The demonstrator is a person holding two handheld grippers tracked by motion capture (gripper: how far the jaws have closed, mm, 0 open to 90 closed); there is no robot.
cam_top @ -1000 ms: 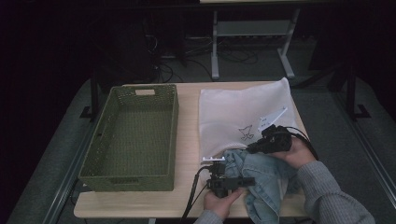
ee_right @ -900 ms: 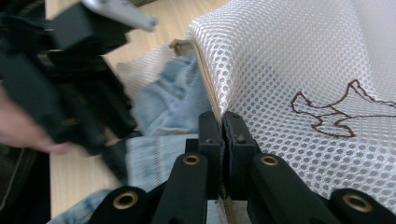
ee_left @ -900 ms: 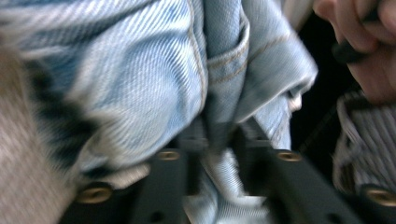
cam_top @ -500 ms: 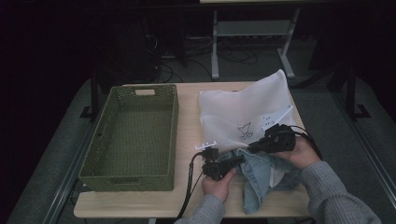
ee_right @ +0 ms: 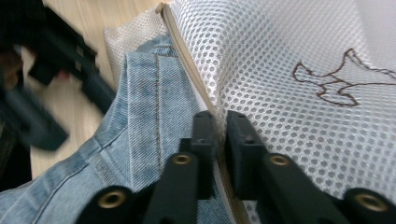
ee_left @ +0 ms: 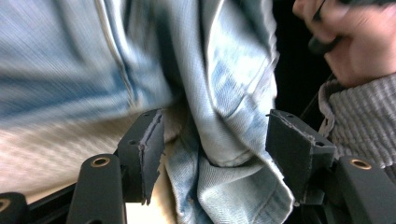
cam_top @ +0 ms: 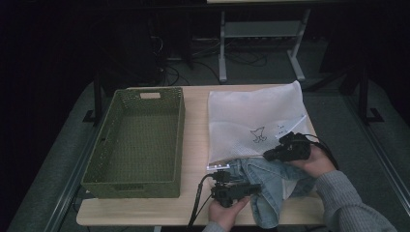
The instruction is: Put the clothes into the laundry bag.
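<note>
Your right gripper (ee_right: 217,126) has its jaws pressed together on the zipper edge of the white mesh bag (ee_right: 299,93); its own view shows that pinch, which from the high view is too small to make out. The denim garment (ee_right: 140,116) lies just left of those jaws, tucked under the bag's edge. Your left gripper (ee_left: 215,154) stands spread, a fold of denim hanging between its jaws, touching neither pad clearly. From above, the green basket (cam_top: 140,140) sits well left of both grippers.

Dark lab: cables (cam_top: 174,72) beneath metal stand (cam_top: 261,43)
</note>
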